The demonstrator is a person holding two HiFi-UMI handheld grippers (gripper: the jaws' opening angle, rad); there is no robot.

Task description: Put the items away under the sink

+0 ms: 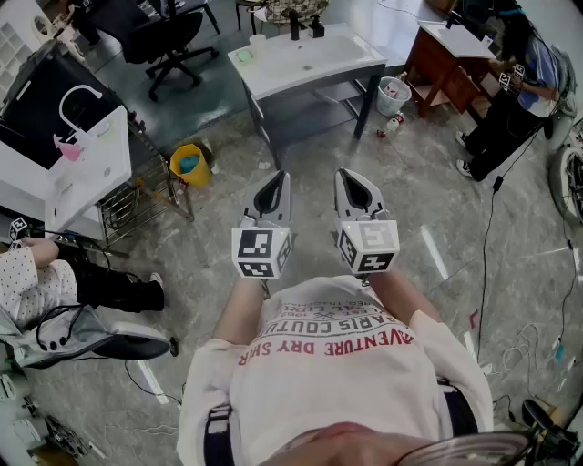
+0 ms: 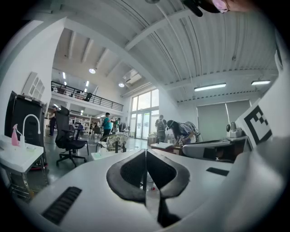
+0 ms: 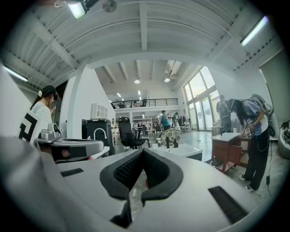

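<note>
The person holds both tools close to the chest, side by side, above a grey floor. The left gripper point(image 1: 276, 180) has its jaws pressed tight together with nothing in them, and its own view shows the same thing: the left gripper point(image 2: 146, 155) is closed on empty air. The right gripper point(image 1: 356, 178) is closed too, and in its own view the right gripper point(image 3: 141, 153) has its dark pads touching with nothing between them. Both point ahead at the white sink point(image 1: 314, 62), which stands well apart from them across the floor. On the sink's surface, at the far edge, stand two dark bottles point(image 1: 305, 26). A small green thing point(image 1: 244, 56) lies near the sink's left end, and a pale cup point(image 1: 258, 41) sits near it. Under the sink is a grey shelf point(image 1: 321, 95), open at the front. A white bin point(image 1: 393, 94) stands on the floor just beside the sink's right leg. A yellow bucket point(image 1: 189, 165) sits on the floor to the left, near a wire rack. Farther left is another white sink unit point(image 1: 91, 168) with a pink spray bottle point(image 1: 66, 146) on it. A black chair point(image 1: 173, 41) stands behind. At the far right, a person point(image 1: 510, 96) bends by a brown desk point(image 1: 446, 56).
</note>
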